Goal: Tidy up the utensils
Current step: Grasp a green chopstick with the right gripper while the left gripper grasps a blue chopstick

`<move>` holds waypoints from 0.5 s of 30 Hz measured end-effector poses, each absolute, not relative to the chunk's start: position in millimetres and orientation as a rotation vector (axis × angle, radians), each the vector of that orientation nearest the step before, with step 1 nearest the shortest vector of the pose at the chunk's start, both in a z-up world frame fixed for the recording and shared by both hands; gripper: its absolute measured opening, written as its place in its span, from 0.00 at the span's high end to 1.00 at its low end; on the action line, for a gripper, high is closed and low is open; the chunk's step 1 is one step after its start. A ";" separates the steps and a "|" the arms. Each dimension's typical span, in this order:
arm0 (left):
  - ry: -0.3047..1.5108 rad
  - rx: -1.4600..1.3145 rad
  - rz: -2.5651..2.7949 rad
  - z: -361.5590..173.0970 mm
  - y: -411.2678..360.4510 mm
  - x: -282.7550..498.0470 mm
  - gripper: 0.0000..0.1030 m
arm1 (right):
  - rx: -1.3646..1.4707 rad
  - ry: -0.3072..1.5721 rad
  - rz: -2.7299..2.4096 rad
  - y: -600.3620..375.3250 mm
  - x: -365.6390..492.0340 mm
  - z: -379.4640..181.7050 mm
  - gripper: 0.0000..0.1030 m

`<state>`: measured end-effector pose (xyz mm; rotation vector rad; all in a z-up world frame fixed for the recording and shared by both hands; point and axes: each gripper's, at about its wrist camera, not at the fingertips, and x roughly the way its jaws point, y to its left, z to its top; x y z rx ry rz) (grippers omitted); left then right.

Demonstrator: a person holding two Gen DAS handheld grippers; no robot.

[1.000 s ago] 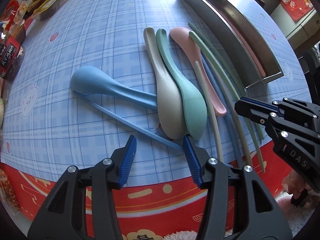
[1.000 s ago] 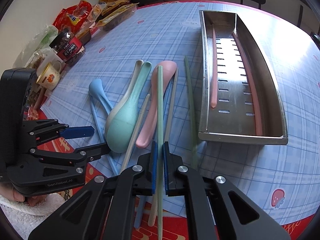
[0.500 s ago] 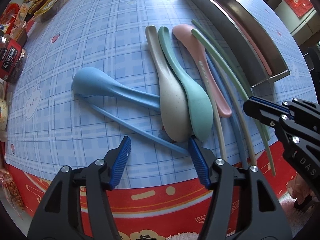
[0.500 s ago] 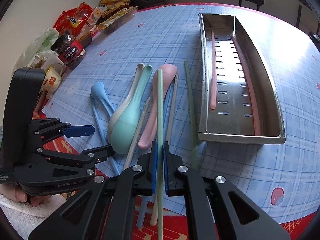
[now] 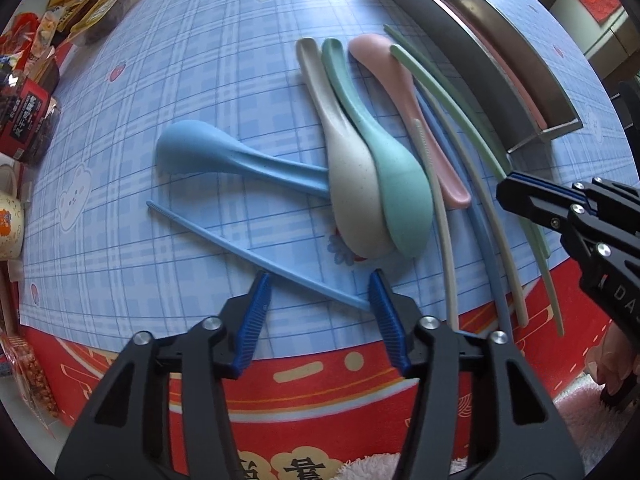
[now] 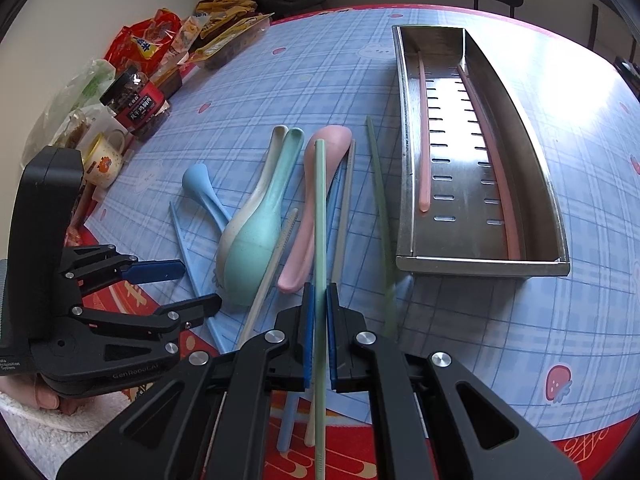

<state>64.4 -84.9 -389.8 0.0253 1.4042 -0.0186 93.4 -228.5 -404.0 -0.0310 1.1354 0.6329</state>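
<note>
The right tongs [image 6: 319, 320] stayed clamped on a green chopstick [image 6: 320, 216]; held near one end, it could swivel and miss the steel tray [image 6: 404, 168]. The left tongs [image 5: 318, 296], apart and just closing, straddled a blue chopstick [image 5: 240, 250] lying flat near the tray-side spoons, and could skid off it.

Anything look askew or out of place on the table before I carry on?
Yes: the blue chopstick lies diagonally apart from its mate in the bundle, and several chopstick ends overhang the blue mat's edge.

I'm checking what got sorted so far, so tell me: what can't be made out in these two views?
- Left wrist view: the steel tray floor is hidden by its near wall and cut off at the top edge.
- Right wrist view: the dark green chopstick blurs at its near end.
- Right wrist view: the blue spoon handle end hides under the beige spoon.
</note>
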 end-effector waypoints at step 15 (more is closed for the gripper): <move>1.388 -0.098 0.029 -390.3 -31.8 60.7 0.89 | -0.026 1.131 0.627 -225.5 89.8 -401.7 0.94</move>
